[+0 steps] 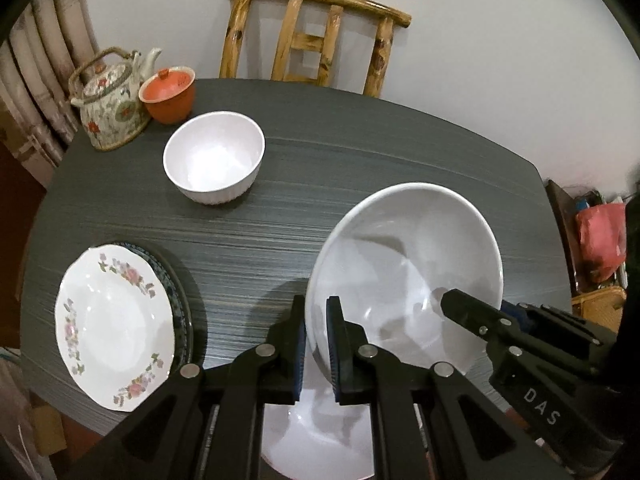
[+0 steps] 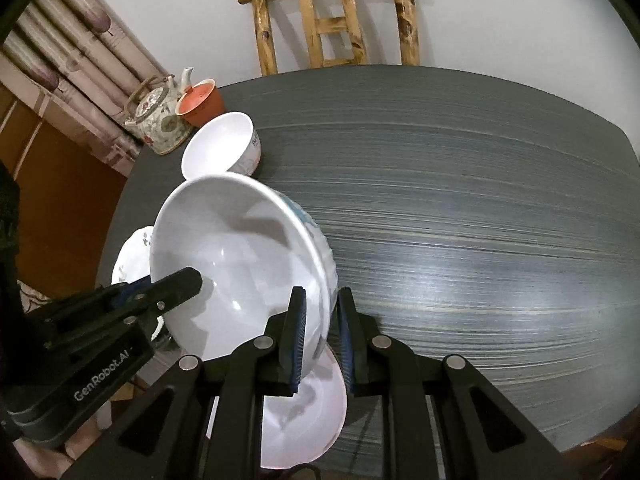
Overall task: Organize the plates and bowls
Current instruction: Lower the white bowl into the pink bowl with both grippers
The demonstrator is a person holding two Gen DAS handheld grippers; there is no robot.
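Observation:
A large white bowl (image 1: 404, 276) is held tilted above the dark table (image 1: 360, 152). My left gripper (image 1: 316, 344) is shut on its near left rim. My right gripper (image 2: 320, 332) is shut on the opposite rim of the same bowl (image 2: 236, 264). Another white bowl (image 1: 320, 432) sits below the grippers at the table's near edge; it also shows in the right wrist view (image 2: 300, 420). A smaller white bowl (image 1: 214, 156) stands upright at the back left. A floral plate (image 1: 112, 324) lies on a dark-rimmed plate (image 1: 180, 292) at the left.
A floral teapot (image 1: 110, 108) and an orange lidded cup (image 1: 170, 94) stand at the table's back left corner. A wooden chair (image 1: 316, 36) stands behind the table against the wall. A curtain (image 1: 40, 60) hangs at the left. Red bags (image 1: 600, 240) lie at the right.

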